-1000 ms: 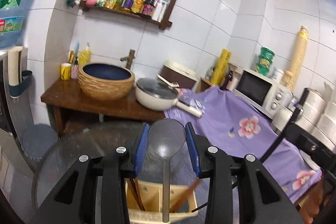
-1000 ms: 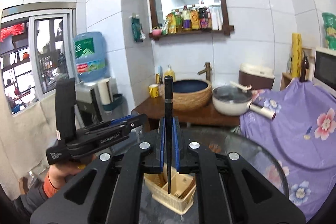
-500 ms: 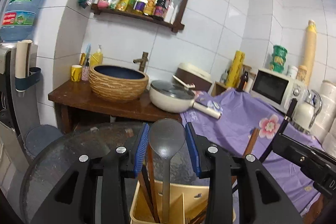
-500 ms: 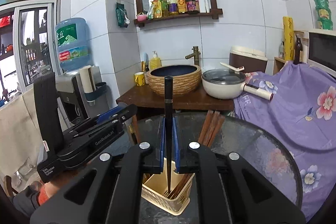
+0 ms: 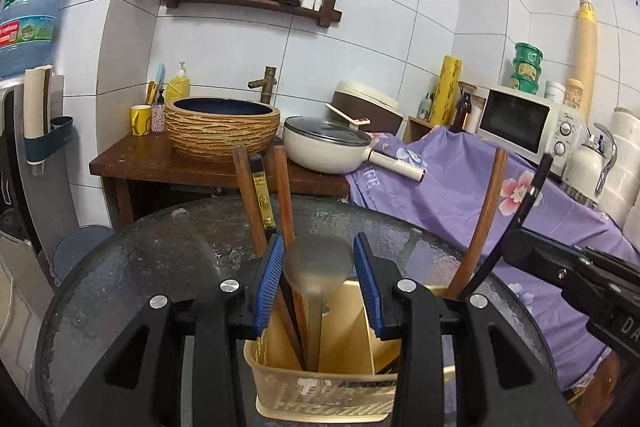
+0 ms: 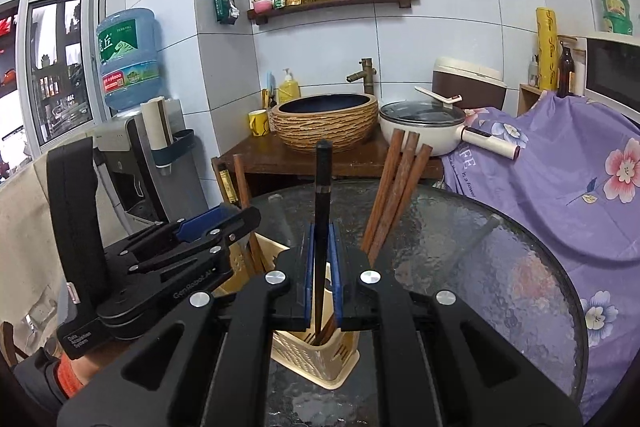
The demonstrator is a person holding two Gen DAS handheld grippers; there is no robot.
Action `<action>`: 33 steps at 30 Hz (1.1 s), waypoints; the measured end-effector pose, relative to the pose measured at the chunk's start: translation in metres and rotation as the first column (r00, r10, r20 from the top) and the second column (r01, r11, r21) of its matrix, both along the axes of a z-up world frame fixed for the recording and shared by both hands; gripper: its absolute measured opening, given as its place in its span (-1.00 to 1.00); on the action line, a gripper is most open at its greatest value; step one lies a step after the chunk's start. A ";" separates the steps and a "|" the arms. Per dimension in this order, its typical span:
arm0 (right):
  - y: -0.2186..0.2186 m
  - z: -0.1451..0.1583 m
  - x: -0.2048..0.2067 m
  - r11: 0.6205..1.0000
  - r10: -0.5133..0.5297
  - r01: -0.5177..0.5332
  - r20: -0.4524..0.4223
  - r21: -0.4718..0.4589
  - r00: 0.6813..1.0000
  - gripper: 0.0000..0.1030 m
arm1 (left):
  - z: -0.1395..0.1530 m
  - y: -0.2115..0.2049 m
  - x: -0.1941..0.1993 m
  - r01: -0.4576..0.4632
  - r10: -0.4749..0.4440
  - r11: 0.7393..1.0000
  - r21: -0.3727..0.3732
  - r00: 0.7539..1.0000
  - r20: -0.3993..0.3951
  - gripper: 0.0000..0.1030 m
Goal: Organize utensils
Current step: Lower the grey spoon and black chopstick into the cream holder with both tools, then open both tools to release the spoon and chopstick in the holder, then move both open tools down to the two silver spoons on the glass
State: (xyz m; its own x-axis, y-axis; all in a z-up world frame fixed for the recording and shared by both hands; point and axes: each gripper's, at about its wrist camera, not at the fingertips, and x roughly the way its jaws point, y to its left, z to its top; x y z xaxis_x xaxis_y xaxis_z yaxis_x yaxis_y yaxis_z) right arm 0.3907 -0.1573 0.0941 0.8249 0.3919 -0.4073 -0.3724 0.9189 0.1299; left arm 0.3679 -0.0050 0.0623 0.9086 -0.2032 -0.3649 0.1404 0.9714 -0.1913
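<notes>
A beige utensil holder [image 5: 320, 383] stands on the round glass table [image 5: 152, 267]; it also shows in the right wrist view [image 6: 316, 359]. My left gripper [image 5: 318, 269] is shut on a grey spoon [image 5: 318, 263], bowl up, handle down in the holder's left compartment beside brown chopsticks [image 5: 282, 195]. My right gripper [image 6: 320, 267] is shut on a black chopstick [image 6: 322, 187], upright, its tip inside the holder. Several brown chopsticks [image 6: 396, 187] lean in the holder. The left gripper also shows at the left of the right wrist view [image 6: 216, 223].
Behind the table a wooden counter [image 5: 132, 163] carries a woven basin [image 5: 222, 127] and a white pan [image 5: 328, 147]. A purple flowered cloth [image 5: 460, 195] covers furniture at the right, with a microwave [image 5: 520, 123]. A water dispenser [image 6: 128, 67] stands left.
Both grippers have come down toward the holder. The spoon's handle and the black chopstick's tip now reach deeper into it, and the standing chopsticks rise higher in both views.
</notes>
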 end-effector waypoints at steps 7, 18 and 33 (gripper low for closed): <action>-0.007 -0.003 -0.007 1.000 -0.011 0.010 0.026 0.006 1.000 -0.84 | 0.000 0.002 -0.016 0.002 -0.002 1.000 -0.010 1.000 0.025 0.24; -0.018 -0.013 -0.042 0.999 -0.037 0.036 0.058 0.031 0.998 -0.11 | -0.017 0.003 -0.062 0.004 -0.002 0.999 0.040 0.999 -0.045 0.74; -0.047 -0.114 -0.088 0.986 -0.164 0.159 -0.173 -0.042 0.971 0.08 | -0.115 -0.035 -0.111 0.196 -0.136 0.974 0.116 0.909 -0.395 0.61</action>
